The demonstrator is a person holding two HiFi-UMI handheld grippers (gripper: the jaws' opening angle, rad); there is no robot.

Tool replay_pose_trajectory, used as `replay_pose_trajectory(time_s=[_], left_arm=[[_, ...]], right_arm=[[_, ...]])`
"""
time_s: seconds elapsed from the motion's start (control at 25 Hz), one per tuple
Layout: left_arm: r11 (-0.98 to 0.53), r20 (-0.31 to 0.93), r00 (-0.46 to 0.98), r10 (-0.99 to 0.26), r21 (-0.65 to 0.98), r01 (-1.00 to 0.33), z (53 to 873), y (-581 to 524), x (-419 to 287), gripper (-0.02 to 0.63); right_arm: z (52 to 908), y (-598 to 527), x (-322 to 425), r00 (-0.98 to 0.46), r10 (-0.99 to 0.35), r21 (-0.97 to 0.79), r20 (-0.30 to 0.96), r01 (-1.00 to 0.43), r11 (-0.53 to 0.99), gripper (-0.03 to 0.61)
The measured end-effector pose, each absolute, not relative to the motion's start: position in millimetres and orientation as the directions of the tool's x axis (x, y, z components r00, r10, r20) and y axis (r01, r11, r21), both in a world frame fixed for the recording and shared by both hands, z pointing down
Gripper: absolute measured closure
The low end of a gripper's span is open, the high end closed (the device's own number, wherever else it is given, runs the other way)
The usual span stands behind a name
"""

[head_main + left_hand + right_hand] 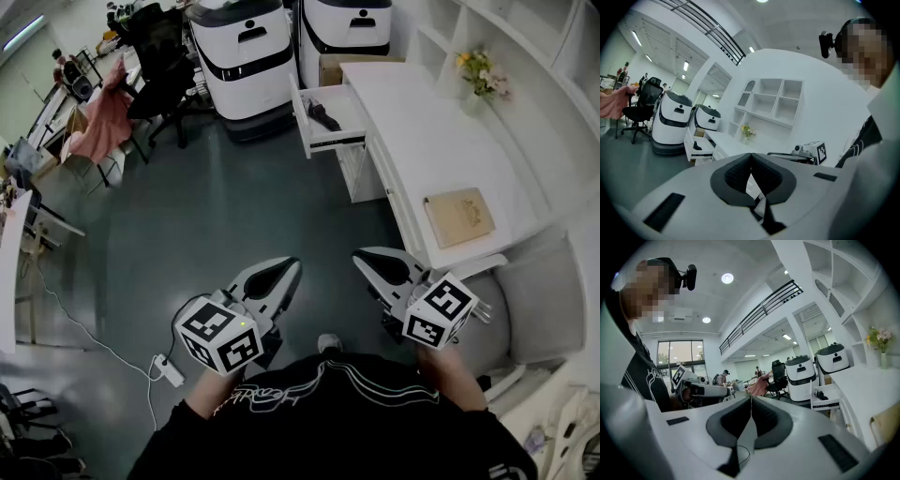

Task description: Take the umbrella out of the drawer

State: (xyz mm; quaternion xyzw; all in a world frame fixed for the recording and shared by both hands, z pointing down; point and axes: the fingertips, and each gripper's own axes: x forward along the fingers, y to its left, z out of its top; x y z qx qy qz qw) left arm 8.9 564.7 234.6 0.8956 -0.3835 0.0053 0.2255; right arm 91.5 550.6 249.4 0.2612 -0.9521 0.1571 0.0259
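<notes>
The open white drawer (328, 122) sticks out from the far end of the white desk (422, 141), with a black folded umbrella (323, 114) lying in it. Both grippers are held low, close to the person's body and far from the drawer. My left gripper (292, 265) is shut with nothing in it. My right gripper (361, 255) is shut and empty too. In the left gripper view the drawer (697, 151) and umbrella (696, 146) are small and distant beyond the gripper (751, 155). The right gripper view shows the drawer (826, 401) past the gripper (751, 397).
Two white machines (246, 56) stand behind the drawer, with a cardboard box (339, 66) beside them. A tan book (459, 216) and a flower vase (480, 80) sit on the desk. A black office chair (159, 56) stands far left. A power strip (171, 370) lies on the floor.
</notes>
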Motion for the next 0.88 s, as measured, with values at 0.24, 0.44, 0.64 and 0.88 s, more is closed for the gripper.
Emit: replay_pose_trajectory(time_s=[0.24,0.44,0.64,0.88], left_arm=[[-0.594,0.184,0.699,-0.691,0.407,-0.694,238.2,538.3,18.8,0.594],[-0.593,0.185,0.691,-0.699,0.392,-0.704,238.5,502.4,40.8,0.594],[-0.587,0.188,0.676,-0.713,0.366,-0.722,231.5,478.5,58.3,0.594],[-0.573,0.202,0.658,-0.726,0.351,-0.740,237.5,456.5,57.3,0.594]], right_arm=[[253.3,525.1,102.6,-0.861,-0.488,-0.297,0.143,-0.508,0.809,0.534],[253.1,485.4,129.8,-0.871,-0.483,-0.388,0.090,-0.478,0.788,0.532],[255.0,454.4,147.3,-0.825,-0.543,-0.246,0.155,-0.564,0.788,0.532],[257.2,428.7,143.5,-0.845,-0.516,-0.278,0.137,-0.533,0.799,0.532]])
